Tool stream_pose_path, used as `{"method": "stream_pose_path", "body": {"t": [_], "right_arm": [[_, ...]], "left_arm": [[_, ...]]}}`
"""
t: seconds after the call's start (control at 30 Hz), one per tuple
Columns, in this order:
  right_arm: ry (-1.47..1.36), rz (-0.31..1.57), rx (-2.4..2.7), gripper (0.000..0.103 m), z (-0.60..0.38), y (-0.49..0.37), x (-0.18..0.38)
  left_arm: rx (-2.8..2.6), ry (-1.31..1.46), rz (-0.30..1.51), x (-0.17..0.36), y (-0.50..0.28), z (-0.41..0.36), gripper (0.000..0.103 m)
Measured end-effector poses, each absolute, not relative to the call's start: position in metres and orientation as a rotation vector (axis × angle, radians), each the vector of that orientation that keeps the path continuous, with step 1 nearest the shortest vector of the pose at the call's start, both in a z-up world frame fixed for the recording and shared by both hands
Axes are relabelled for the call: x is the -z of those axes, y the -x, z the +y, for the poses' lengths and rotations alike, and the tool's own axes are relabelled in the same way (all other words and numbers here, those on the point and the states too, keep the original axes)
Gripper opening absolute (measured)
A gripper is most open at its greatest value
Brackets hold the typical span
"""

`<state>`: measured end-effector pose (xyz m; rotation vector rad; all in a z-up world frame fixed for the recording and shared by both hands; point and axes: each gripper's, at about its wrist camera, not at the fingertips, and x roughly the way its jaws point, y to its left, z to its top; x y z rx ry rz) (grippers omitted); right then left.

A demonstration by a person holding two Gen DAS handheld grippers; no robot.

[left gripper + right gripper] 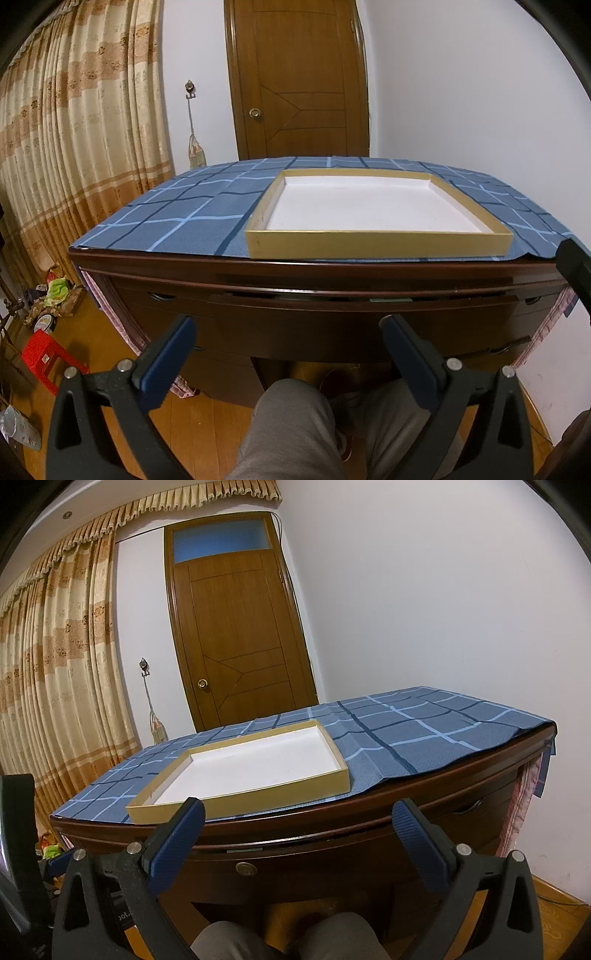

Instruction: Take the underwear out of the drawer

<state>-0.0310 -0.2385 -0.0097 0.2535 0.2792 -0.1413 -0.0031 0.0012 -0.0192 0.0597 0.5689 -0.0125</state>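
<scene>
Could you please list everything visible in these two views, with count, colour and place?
Desk: one, dark brown wood, in front of both grippers.
Drawer: one, dark brown, centre front, barely ajar, contents hidden.
Lock: one, silver, on the drawer front.
Cloth: one, blue checked, covering the desk top.
Tray: one, yellow-rimmed, white inside, on the cloth.
Door: one, brown, behind the desk.
Curtain: one, beige and tan, left.
Stool: one, red, floor at left.
Left gripper: black with blue pads, open.
Right gripper: same, open.
Knees: grey trousers, below.
</scene>
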Motion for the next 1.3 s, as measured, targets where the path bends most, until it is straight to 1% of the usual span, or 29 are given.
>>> {"method": "stream_pose_path", "body": {"t": [1.3], "right_arm": [[-0.270, 0.299, 0.160, 0.103, -0.251, 0.024, 0.015]], "left_arm": [[0.013, -0.066, 0.571, 0.021, 0.003, 0.000, 0.103]]}}
